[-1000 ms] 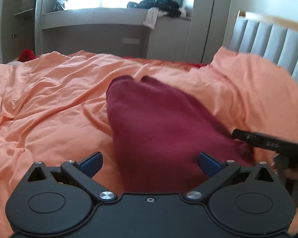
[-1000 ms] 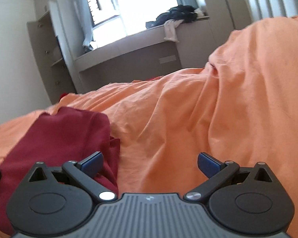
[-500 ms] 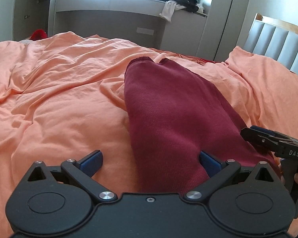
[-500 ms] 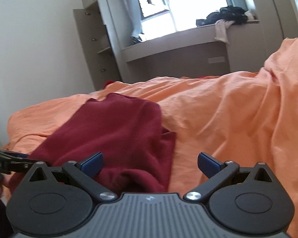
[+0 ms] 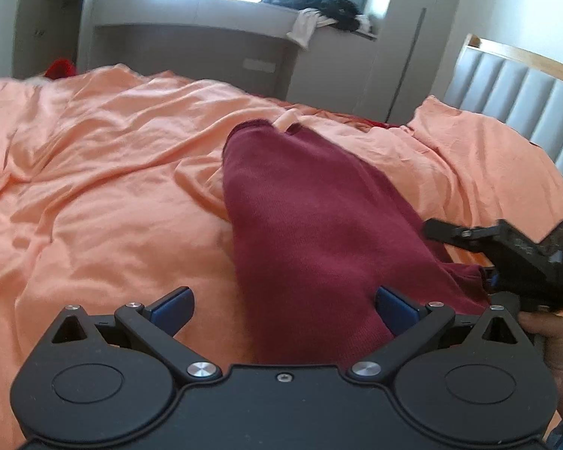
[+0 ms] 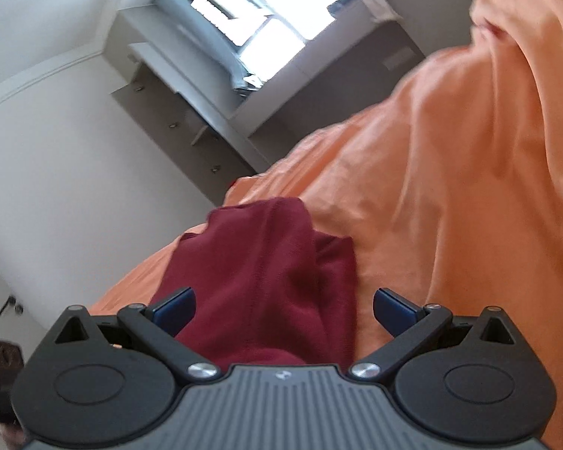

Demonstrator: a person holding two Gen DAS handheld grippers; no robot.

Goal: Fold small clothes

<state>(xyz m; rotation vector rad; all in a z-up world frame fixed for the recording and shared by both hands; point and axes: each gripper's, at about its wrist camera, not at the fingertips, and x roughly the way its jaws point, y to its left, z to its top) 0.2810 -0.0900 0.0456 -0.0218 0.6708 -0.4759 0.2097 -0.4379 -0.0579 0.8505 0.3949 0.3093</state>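
Note:
A dark red garment (image 5: 311, 225) lies lengthwise on the orange bed sheet (image 5: 94, 195), running away from me. My left gripper (image 5: 281, 311) is open, its blue pads spread on either side of the cloth's near end. In the left wrist view the right gripper's body (image 5: 514, 251) sits at the garment's right edge, held by a hand (image 5: 559, 341). From the right wrist view, tilted sideways, the same red garment (image 6: 266, 277) bunches between the open fingers of my right gripper (image 6: 283, 311).
A padded grey headboard (image 5: 525, 97) stands at the right. Beyond the bed is a grey window ledge (image 5: 206, 11) with a pile of dark clothes (image 5: 319, 3). A red item (image 5: 60, 67) shows past the sheet's far left edge. Shelves (image 6: 169, 112) line the wall.
The right gripper has rolled sideways and moved in over the garment's edge, so the cloth now lies between its fingers. The left gripper has barely shifted and stays open.

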